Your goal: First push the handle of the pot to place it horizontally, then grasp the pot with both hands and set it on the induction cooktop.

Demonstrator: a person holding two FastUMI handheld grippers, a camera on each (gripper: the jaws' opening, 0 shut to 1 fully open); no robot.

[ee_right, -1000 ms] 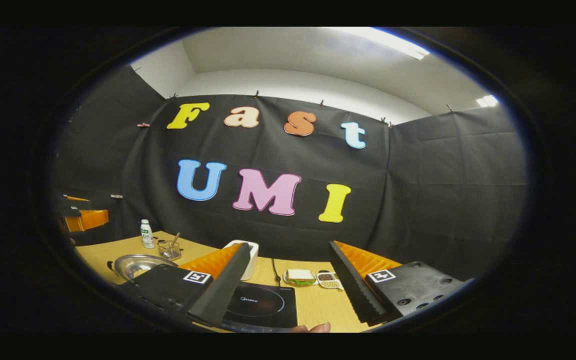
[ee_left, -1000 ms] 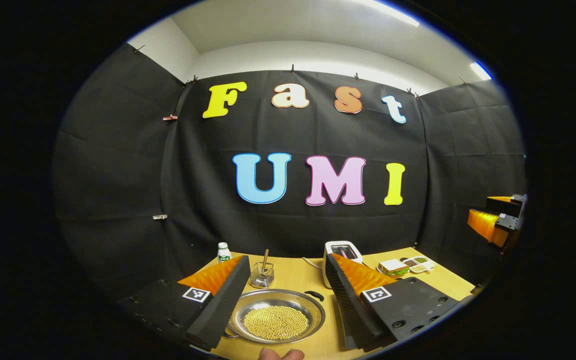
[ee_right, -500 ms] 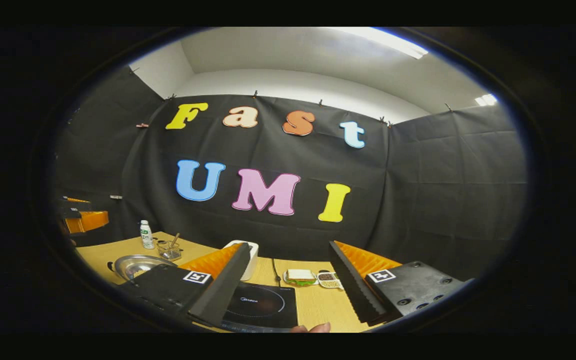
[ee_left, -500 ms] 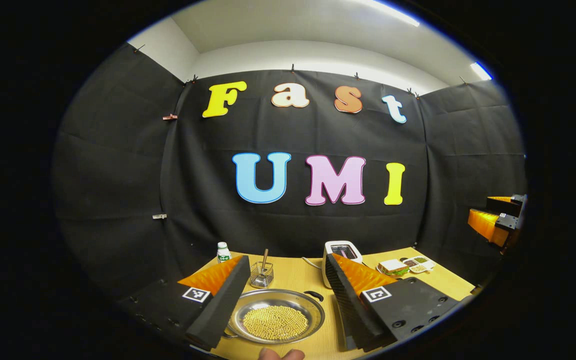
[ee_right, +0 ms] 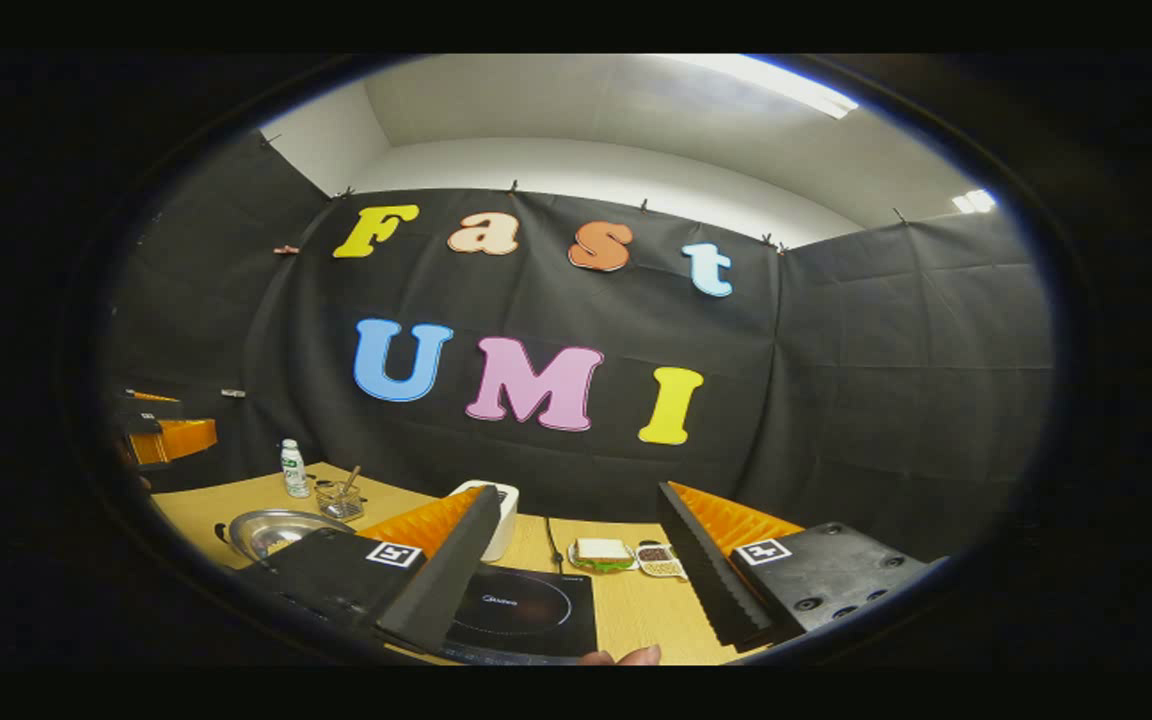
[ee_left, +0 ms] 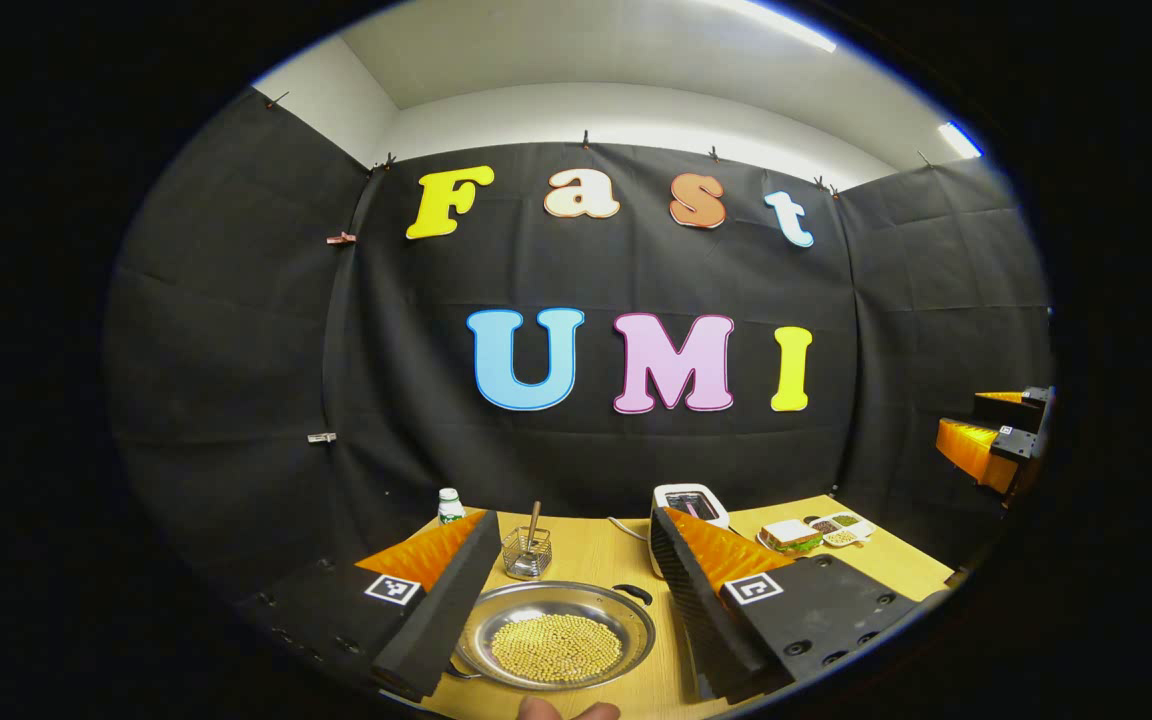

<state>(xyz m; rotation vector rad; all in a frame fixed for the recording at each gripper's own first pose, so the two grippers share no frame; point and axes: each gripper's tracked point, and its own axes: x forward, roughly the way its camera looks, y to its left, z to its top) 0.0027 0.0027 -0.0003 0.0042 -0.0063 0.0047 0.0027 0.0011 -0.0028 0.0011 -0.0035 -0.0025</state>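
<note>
Left claw (ee_left: 566,580) hangs spread wide above the pot (ee_left: 556,635), which sits on the bench (ee_left: 591,555) left of the induction cooktop (ee_right: 521,610). Right claw (ee_right: 581,565) gapes empty over that cooktop. One pot handle (ee_left: 633,593) points away at an angle: nudge it sideways with one fingertip, low and slow, so the beans don't spill.

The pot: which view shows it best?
The left gripper view: the pot lies between the open left tongs, its whole rim, yellow grains and far handle visible. The right gripper view shows the pot small, partly hidden behind a finger.
</note>
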